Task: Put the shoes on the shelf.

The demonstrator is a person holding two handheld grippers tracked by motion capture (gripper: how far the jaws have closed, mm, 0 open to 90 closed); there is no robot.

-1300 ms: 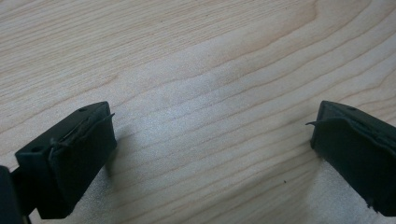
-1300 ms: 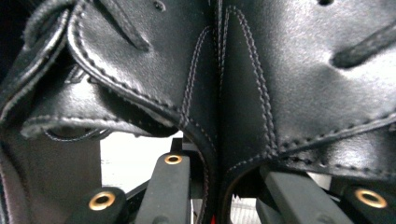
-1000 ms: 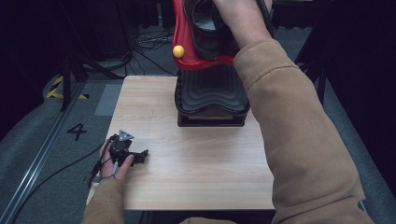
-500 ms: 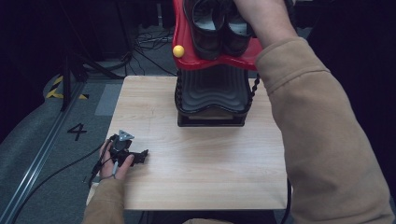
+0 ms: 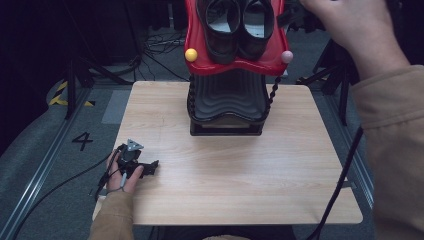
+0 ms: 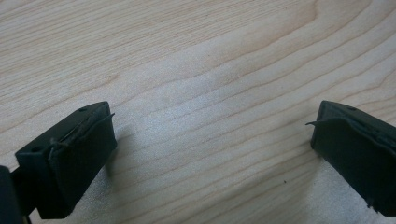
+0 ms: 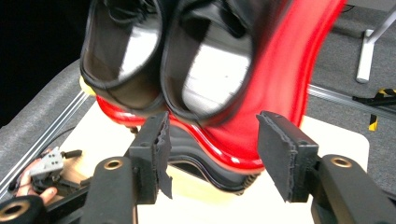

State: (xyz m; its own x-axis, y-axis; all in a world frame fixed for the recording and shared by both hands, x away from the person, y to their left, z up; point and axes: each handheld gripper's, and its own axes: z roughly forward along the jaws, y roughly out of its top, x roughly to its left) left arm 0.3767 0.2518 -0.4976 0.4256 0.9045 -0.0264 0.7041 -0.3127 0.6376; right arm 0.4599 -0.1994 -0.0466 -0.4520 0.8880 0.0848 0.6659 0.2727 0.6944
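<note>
Two black shoes [image 5: 220, 27] [image 5: 257, 22] sit side by side on a red curved tray [image 5: 235, 66], which rests on a black ribbed stand [image 5: 227, 100] at the table's far middle. A person's right hand [image 5: 350, 30] is up at the far right, beside the tray. In the right gripper view my right gripper [image 7: 212, 135] has just been opening; its jaws are wide apart and hold nothing, with the shoes [image 7: 210, 65] blurred behind them. My left gripper [image 5: 150, 167] lies on the table at the front left, open [image 6: 210, 135] over bare wood.
The wooden table [image 5: 225, 185] has free room in front of and beside the stand. A yellow ball [image 5: 191, 54] and a pink ball [image 5: 286, 56] cap the tray's front corners. Cables and stand legs [image 5: 345, 85] crowd the dark floor around the table.
The right hand and forearm have swung right and upward off the tray, uncovering both shoes. The left gripper has stayed put.
</note>
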